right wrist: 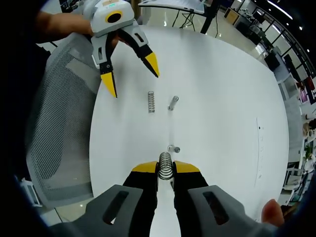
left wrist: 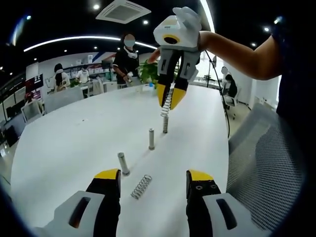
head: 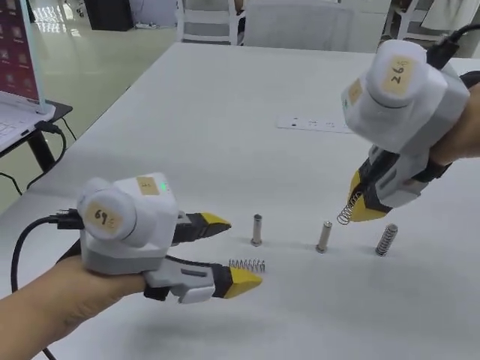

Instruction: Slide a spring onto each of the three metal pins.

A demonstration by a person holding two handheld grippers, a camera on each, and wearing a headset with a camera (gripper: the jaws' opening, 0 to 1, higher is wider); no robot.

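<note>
White table (head: 225, 112). Left gripper (head: 236, 251) at 7 o'clock in head view, jaws spread wide and empty. Right gripper (head: 365, 208) at 3 o'clock, jaws clenched on held spring (head: 346, 211), axis tilted, free end toward 7 o'clock, near middle pin (head: 324, 235). Pins upright in a row: left pin (head: 257, 229) bare, right pin (head: 386, 239) wearing a spring. Loose spring (head: 247, 264) lies flat by left gripper's lower tip, axis 3-to-9.

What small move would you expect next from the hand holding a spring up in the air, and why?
Probably the right gripper should ease its coiled metal spring down over the middle bare metal pin. The spring hangs tilted just above that pin's top, and the end pin beside it already wears a spring, so this one looks next.
</note>
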